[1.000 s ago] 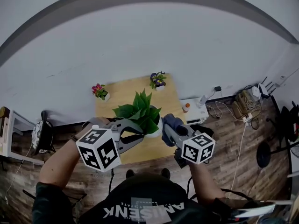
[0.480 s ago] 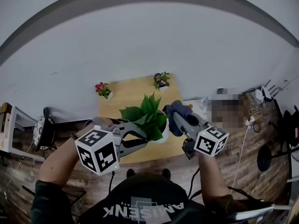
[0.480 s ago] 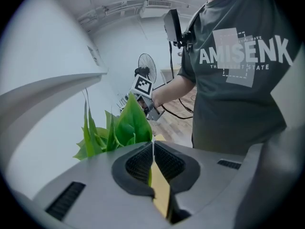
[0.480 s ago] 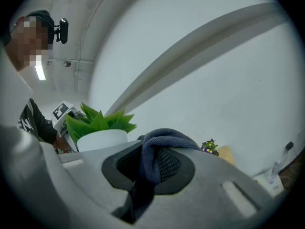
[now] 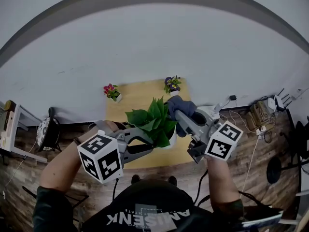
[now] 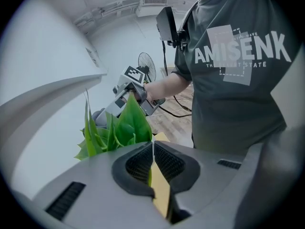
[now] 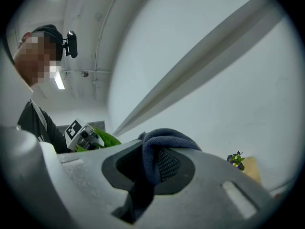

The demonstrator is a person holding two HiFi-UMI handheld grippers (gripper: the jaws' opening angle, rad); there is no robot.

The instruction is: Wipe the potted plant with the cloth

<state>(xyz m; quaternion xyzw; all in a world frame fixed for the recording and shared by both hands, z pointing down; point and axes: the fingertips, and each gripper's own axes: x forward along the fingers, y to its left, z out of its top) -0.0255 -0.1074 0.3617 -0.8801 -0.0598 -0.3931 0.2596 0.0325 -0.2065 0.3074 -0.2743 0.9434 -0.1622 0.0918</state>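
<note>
"So, where's the green leafy potted plant (image 5: 153, 122)?"
"Centre frame, at the pale wooden table's (image 5: 140, 93) near edge; white wall (image 5: 154, 52) behind, dark plank floor (image 5: 241, 149) around."
"And the tongs?"
"The left gripper (image 6: 152, 149) pinches one leaf (image 6: 131, 120). The right gripper (image 7: 151, 151) clamps the dark blue cloth (image 7: 164, 140), just upper right of the leaves."

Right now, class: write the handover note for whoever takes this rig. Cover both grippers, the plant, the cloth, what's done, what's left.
Left gripper: fingers shut on a thin edge of the plant, seemingly held over the table.
Right gripper: shut on the cloth, raised beside the upper leaves; contact unclear.
Done: cloth and plant both gripped. How much is wiped, cannot tell.
To do: wipe the leaves, then likely set the plant down.
</note>
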